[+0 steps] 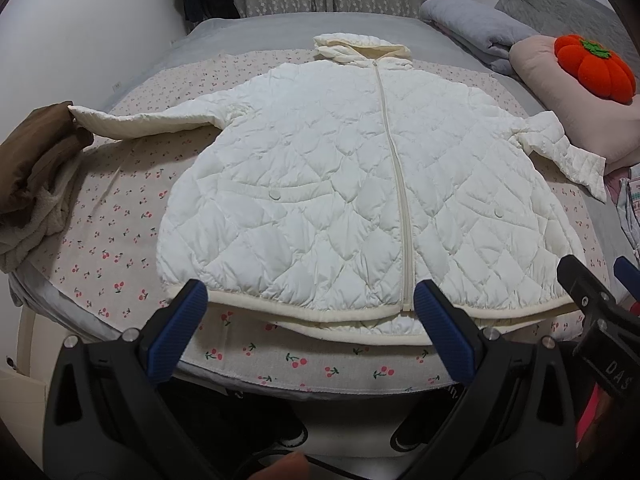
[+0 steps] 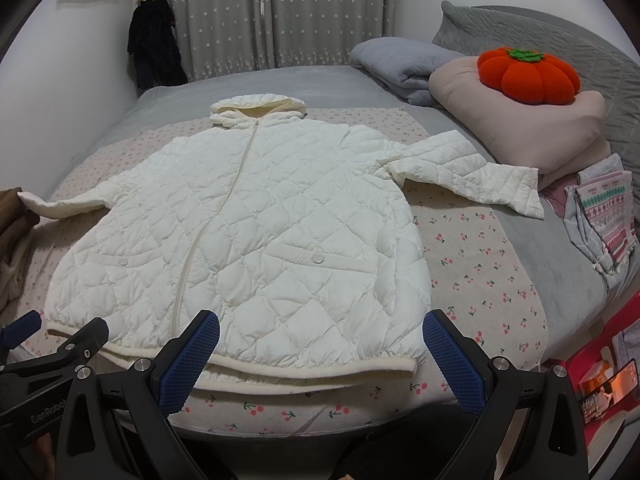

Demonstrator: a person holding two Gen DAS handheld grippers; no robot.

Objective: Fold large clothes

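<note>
A white quilted hooded jacket [image 1: 340,184] [image 2: 256,232] lies flat and zipped on the bed, front up, hood at the far end, both sleeves spread out sideways. Its cream hem runs along the near edge of the bed. My left gripper [image 1: 310,300] hovers open just above the left half of the hem, holding nothing. My right gripper [image 2: 320,330] hangs open over the right half of the hem, also holding nothing. Each gripper shows at the edge of the other's view.
The bed has a cherry-print sheet [image 2: 480,272]. A brown fleece garment [image 1: 32,184] lies by the left sleeve. Pink pillow [image 2: 532,120] with an orange pumpkin cushion [image 2: 528,74], grey blanket [image 2: 400,60] and folded patterned clothes [image 2: 604,216] sit at right. Curtains behind.
</note>
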